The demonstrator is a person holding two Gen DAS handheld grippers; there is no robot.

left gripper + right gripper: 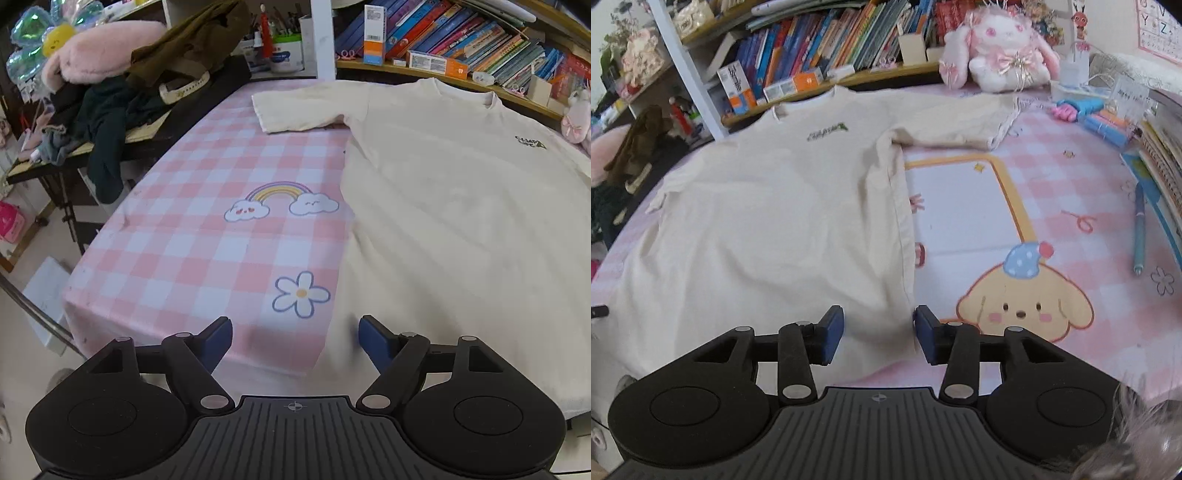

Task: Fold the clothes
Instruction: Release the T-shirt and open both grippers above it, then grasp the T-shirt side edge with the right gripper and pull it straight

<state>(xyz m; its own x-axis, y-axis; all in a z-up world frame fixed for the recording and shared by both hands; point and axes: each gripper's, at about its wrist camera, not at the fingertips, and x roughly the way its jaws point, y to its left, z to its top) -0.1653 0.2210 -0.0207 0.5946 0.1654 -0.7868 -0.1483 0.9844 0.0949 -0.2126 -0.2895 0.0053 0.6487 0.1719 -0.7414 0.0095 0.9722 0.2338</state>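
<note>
Two grippers hang at the near hem, left gripper [295, 341] and right gripper [879, 332], jaws wide, holding nothing; a shallow pinch there might catch only the top layer and drag wrinkles; the cream T-shirt [461, 221] lies flat, chest up, sleeves spread, on the pink checked tablecloth [207, 236].

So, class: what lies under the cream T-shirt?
The cream T-shirt lies flat on a pink checked tablecloth. Around it show rainbow, flower and puppy prints; any print beneath the shirt is covered. Both tongs are open and hold nothing.
</note>
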